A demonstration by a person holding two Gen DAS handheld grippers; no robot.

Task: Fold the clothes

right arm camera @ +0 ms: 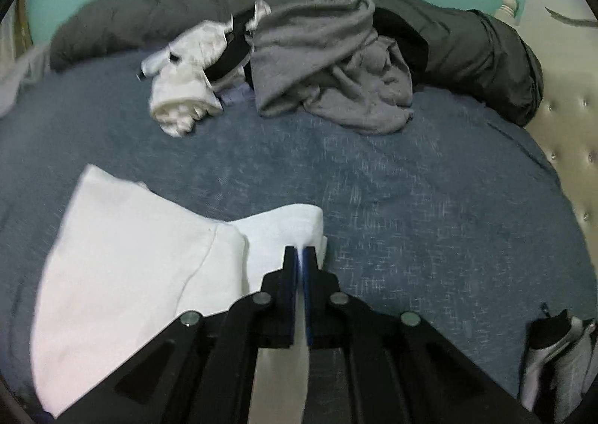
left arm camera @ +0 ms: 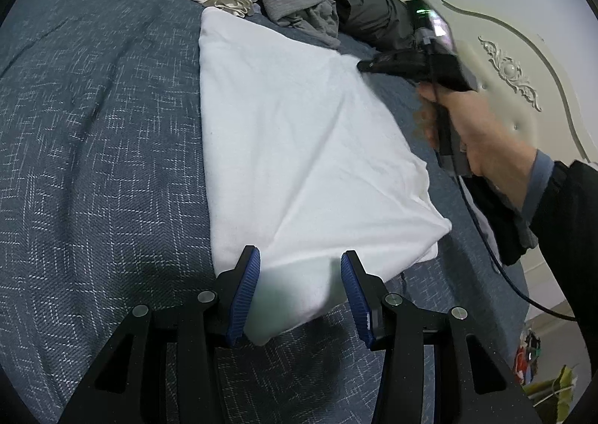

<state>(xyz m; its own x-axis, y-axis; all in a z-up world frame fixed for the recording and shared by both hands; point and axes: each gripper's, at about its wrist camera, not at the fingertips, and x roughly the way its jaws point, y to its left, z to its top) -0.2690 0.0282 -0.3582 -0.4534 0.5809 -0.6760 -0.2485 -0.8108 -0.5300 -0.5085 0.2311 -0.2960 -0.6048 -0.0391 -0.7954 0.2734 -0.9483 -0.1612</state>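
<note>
Right wrist: right gripper (right arm camera: 301,250) pinches white garment (right arm camera: 142,237) edge.

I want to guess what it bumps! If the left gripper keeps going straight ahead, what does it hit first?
Most likely the white shirt. The left gripper points down at its near edge, which already lies between the open fingers, with the blue blanket under it.

Right gripper (right arm camera: 300,252) pinching white garment (right arm camera: 142,237) edge, blue bedspread (right arm camera: 411,199), grey clothes (right arm camera: 329,65)
</note>
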